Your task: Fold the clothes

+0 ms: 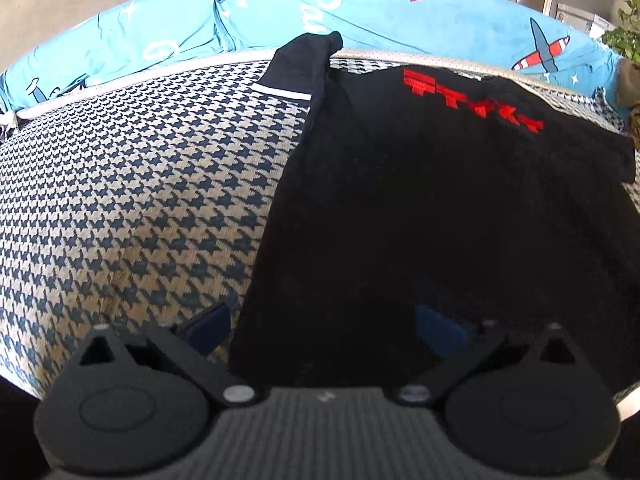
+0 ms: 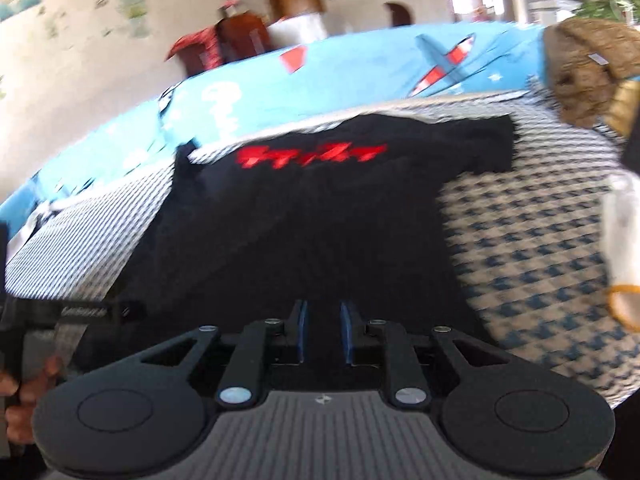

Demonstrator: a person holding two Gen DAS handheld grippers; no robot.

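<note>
The black T-shirt (image 1: pixel 420 200) lies spread on the houndstooth-covered surface (image 1: pixel 132 184), its red printed lettering (image 1: pixel 472 100) toward the far edge at about 1 o'clock in the left wrist view. A sleeve with a white stripe (image 1: pixel 304 64) is turned up at 12 o'clock, reaching the blue cartoon-print bedding (image 1: pixel 360 12) behind.

The left gripper (image 1: pixel 326 326) has its blue-padded fingers (image 1: pixel 210 326) spread wide, one over the houndstooth and one over the shirt, straddling the shirt's left edge near the hem. The right gripper (image 2: pixel 323 330) has its fingers nearly together with a narrow gap showing and nothing between them; it hovers over the shirt's lower middle, and that view is motion-blurred. At its 8 o'clock a hand (image 2: pixel 24 392) grips the other tool's handle.

The step in hand looks like taking hold of the hem or a side for a fold. To do it well, each gripper should pinch only the layers meant to move, at matching points, and lift evenly so the soft knit does not bunch; the turned-up sleeve should be flattened first.

The shirt is thin, matte and limp; the cover is coarse, woven and slightly domed. A brown plush toy (image 2: pixel 588 68) sits at 2 o'clock.
</note>
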